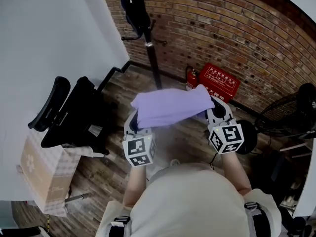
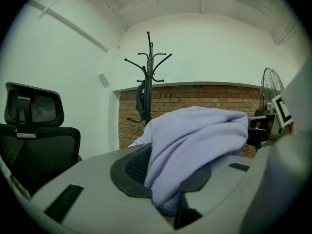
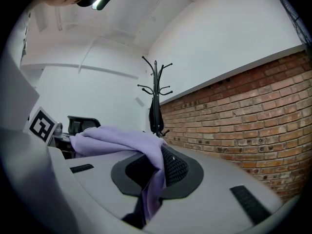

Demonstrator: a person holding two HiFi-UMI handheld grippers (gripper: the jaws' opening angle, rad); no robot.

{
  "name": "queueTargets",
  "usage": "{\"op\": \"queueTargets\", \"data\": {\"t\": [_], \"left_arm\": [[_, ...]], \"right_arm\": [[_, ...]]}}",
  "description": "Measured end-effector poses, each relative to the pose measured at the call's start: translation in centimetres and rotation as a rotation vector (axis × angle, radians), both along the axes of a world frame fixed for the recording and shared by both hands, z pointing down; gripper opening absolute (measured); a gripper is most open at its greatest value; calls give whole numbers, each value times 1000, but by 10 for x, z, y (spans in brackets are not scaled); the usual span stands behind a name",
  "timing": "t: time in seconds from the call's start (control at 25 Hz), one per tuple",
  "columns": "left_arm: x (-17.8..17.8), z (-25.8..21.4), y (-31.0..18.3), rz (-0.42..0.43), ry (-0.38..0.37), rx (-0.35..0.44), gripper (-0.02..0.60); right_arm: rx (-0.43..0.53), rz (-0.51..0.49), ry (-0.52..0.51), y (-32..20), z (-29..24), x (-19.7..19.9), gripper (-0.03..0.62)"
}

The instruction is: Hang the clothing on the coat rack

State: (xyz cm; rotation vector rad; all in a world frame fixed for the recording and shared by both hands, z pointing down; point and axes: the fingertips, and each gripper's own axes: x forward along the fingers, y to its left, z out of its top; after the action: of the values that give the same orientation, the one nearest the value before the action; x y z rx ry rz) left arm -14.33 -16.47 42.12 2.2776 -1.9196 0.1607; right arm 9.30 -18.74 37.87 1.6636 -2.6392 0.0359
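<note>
A lavender garment (image 1: 170, 106) is stretched between both grippers above the wooden floor. My left gripper (image 1: 137, 121) is shut on its left end, and the cloth (image 2: 195, 140) bunches out of the jaws in the left gripper view. My right gripper (image 1: 213, 108) is shut on the right end, where a fold of the fabric (image 3: 122, 140) is pinched between the pads. The black coat rack (image 1: 148, 38) stands ahead by the brick wall, apart from the garment, with a dark item hanging on it. The coat rack (image 2: 148, 82) shows its bare upper hooks, and from the right the coat rack (image 3: 156, 96) stands far off.
A black office chair (image 1: 74, 112) stands to the left beside a white wall. A red fire-extinguisher box (image 1: 218, 80) lies at the foot of the brick wall. A floor fan (image 1: 291, 112) is at the right. A patterned bag (image 1: 42, 174) sits at the lower left.
</note>
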Motion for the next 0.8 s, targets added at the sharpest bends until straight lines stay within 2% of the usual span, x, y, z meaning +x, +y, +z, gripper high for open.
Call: {"op": "queueTargets", "data": {"t": [0.44,0.8], "left_arm": [[-20,2,-43,27,-28,-11,80],[-19,-3,-83,44,-52,-4,81]], "right_arm": [[9,11,13,-49,-1,-22,17],[46,14,8,-92,-16,-24,17]]}}
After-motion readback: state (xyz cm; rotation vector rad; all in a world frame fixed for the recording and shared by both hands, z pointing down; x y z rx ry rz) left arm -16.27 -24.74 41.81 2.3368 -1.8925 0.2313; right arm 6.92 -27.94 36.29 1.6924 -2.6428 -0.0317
